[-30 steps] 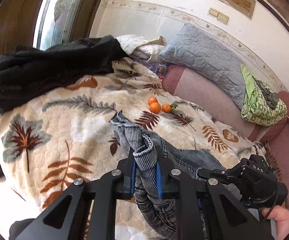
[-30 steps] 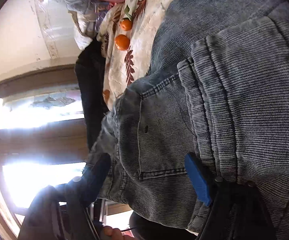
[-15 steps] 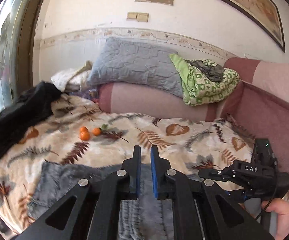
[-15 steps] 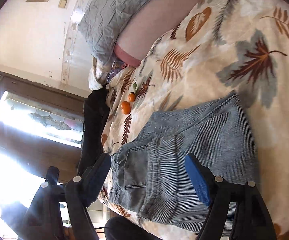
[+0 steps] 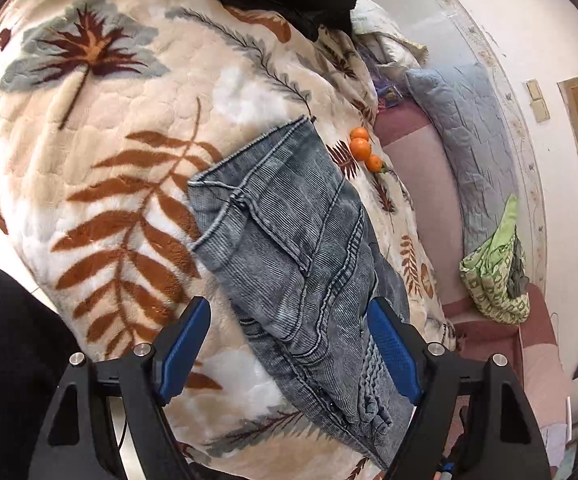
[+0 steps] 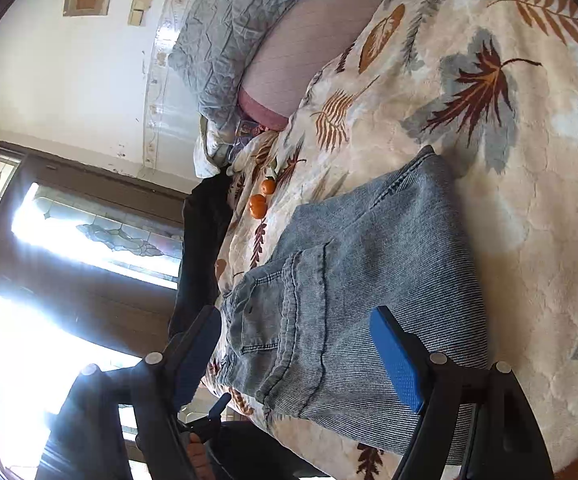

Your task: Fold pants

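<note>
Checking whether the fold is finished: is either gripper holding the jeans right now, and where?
Nothing is held. The left gripper, jaws just opened, and right gripper stand open above the jeans.

Faded grey-blue ribbed pants (image 5: 297, 248); cream blanket (image 5: 101, 184), rust and grey leaf print; orange tangerines (image 5: 363, 149); blue-padded fingers (image 5: 185, 344).

The left gripper (image 5: 289, 344) hangs over the folded pants (image 5: 289, 248), tilted downward, its blue-padded jaws having just been opening; they stand wide with nothing pressed between them. The right gripper (image 6: 297, 352) is also spread wide above the pants, gripping nothing.
</note>
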Demonstrator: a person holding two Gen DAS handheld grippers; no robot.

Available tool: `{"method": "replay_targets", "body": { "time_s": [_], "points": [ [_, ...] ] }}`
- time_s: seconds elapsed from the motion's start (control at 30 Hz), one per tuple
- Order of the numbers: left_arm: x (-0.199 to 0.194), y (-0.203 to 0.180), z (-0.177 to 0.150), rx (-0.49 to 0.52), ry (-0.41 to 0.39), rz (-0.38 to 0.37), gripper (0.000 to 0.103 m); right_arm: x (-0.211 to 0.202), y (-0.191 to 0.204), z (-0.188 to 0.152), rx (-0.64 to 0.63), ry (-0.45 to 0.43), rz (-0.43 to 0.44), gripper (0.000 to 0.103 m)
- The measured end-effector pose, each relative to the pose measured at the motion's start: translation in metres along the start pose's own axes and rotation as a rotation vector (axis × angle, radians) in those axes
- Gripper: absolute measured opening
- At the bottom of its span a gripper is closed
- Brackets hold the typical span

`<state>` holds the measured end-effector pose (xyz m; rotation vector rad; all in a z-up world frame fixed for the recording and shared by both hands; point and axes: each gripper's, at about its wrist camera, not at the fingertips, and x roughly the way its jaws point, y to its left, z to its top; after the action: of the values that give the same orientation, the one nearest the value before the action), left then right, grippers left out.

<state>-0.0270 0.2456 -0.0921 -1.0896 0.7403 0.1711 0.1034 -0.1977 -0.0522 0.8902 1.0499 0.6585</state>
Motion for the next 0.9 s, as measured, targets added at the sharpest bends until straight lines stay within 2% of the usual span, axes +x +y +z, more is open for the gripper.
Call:
{"method": "replay_targets", "body": {
  "time_s": [0.13, 0.23, 0.4, 0.43, 0.47, 0.5, 0.53, 0.73, 0.87, 0.9],
  "points": [
    [0.016, 0.005, 0.010, -0.024, -0.009, -0.001, 0.081, 0.005, 0.004, -0.006, -0.013, 0.000, -0.025, 0.080],
    [0.017, 0.013, 0.014, -0.064, -0.008, -0.036, 0.081, 0.012, 0.013, -0.009, -0.032, 0.009, -0.042, 0.080],
    [0.019, 0.014, 0.019, -0.088, -0.031, -0.039, 0.080, 0.039, 0.046, -0.019, -0.096, 0.073, -0.039, 0.080],
    [0.021, 0.012, 0.024, -0.082, -0.040, -0.033, 0.076, 0.047, 0.057, -0.019, -0.117, 0.090, -0.033, 0.080],
    [0.025, 0.008, 0.029, -0.064, -0.041, -0.008, 0.051, 0.057, 0.068, -0.020, -0.138, 0.107, -0.030, 0.080],
    [0.031, 0.006, 0.035, -0.048, -0.025, 0.030, 0.032, 0.068, 0.078, -0.020, -0.157, 0.125, -0.030, 0.080],
    [0.035, 0.007, 0.039, -0.051, -0.009, 0.031, 0.017, 0.078, 0.087, -0.019, -0.172, 0.141, -0.032, 0.080],
    [0.026, 0.003, 0.036, 0.036, -0.040, 0.026, 0.015, 0.148, 0.130, -0.017, -0.224, 0.236, -0.066, 0.080],
    [0.025, -0.002, 0.035, 0.079, -0.057, 0.040, 0.014, 0.211, 0.135, -0.013, -0.086, 0.364, 0.066, 0.080],
    [0.025, -0.004, 0.035, 0.088, -0.060, 0.045, 0.014, 0.229, 0.133, -0.012, -0.077, 0.393, 0.039, 0.080]
  ]
}}
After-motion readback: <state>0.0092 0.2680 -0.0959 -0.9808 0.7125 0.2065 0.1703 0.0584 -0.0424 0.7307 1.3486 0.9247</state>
